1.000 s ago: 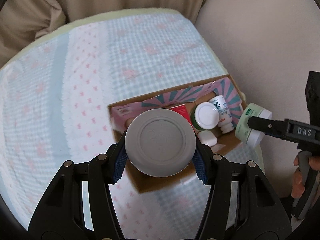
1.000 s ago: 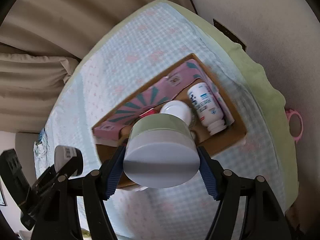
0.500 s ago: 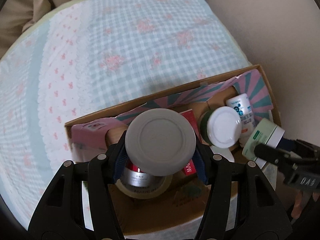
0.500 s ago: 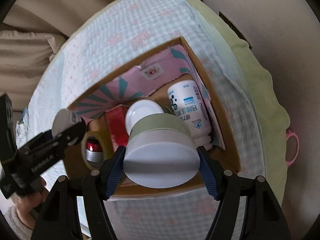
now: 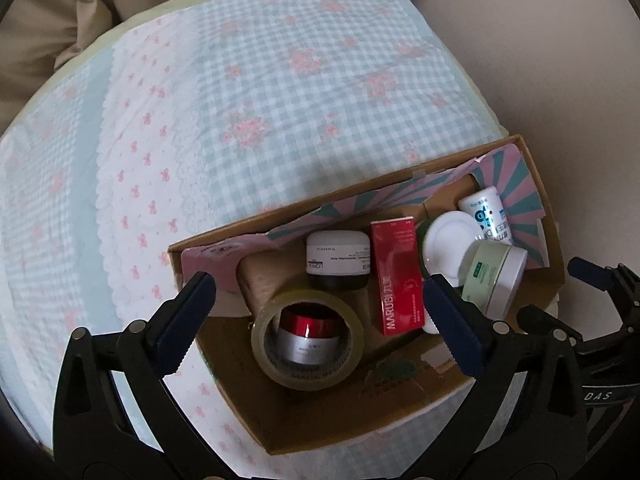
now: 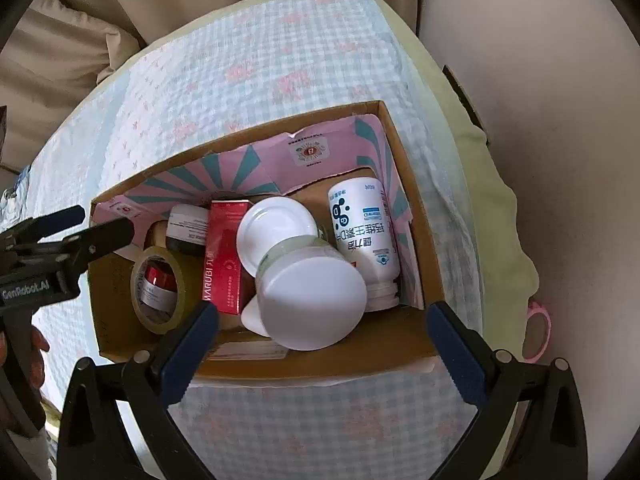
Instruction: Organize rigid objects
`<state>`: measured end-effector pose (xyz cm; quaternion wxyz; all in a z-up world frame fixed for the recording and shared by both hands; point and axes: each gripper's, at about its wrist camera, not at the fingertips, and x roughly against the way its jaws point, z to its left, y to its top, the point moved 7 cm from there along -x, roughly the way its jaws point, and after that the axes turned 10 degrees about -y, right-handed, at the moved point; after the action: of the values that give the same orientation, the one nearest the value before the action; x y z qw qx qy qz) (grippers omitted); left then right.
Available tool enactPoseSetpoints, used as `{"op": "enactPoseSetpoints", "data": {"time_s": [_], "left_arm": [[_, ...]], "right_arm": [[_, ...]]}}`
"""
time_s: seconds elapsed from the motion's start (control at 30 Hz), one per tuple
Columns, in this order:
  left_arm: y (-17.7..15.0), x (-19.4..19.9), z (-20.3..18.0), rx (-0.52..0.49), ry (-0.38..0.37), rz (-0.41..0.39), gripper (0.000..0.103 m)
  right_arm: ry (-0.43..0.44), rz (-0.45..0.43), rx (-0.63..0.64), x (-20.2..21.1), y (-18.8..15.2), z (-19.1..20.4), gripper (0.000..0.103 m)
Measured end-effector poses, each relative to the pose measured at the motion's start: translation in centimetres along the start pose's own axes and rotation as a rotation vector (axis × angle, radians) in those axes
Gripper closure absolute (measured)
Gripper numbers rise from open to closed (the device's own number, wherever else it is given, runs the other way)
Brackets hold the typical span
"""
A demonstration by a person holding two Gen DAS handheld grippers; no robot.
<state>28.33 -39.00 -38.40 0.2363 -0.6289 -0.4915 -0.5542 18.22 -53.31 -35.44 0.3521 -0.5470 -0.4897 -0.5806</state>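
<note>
From the left wrist, the left gripper gapes empty above the brown cardboard box; the grey-lidded jar sits inside.

From the right wrist, the right gripper is spread, the pale green jar tilted among bottles. Both drops look done; withdrawing seems next.

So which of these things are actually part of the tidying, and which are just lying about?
Part of the job:
- cardboard box
- green jar
- dark jar with white label
- red carton
- white bottle
- tape roll ringing a red-banded jar
- both grippers, open: left, right

Just lying about:
- checked bedspread
- pink ring
</note>
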Motion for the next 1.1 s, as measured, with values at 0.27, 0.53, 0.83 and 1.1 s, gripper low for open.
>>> {"op": "enactPoseSetpoints", "data": {"time_s": [0.27, 0.53, 0.83, 1.1], "left_arm": [[-0.6, 3.1, -0.3, -0.007, -0.016, -0.044, 0.000], [-2.3, 12.6, 0.3, 0.001, -0.034, -0.159, 0.000], [-7.2, 28.9, 4.3, 0.055, 0.006, -0.392, 0.000], [-13.2, 39.4, 8.2, 0.116, 0.094, -0.571, 0.000]], "right_arm": [[0.011, -0.024, -0.032, 2.2, -0.1, 0.7, 0.000], [0.012, -0.131, -0.015, 9.6, -0.1, 2.8, 0.000], [0.020, -0.354, 0.059, 23.9, -0.4, 9.9, 0.000], [0.031, -0.487, 0.107, 32.3, -3.2, 16.1, 0.000]]}}
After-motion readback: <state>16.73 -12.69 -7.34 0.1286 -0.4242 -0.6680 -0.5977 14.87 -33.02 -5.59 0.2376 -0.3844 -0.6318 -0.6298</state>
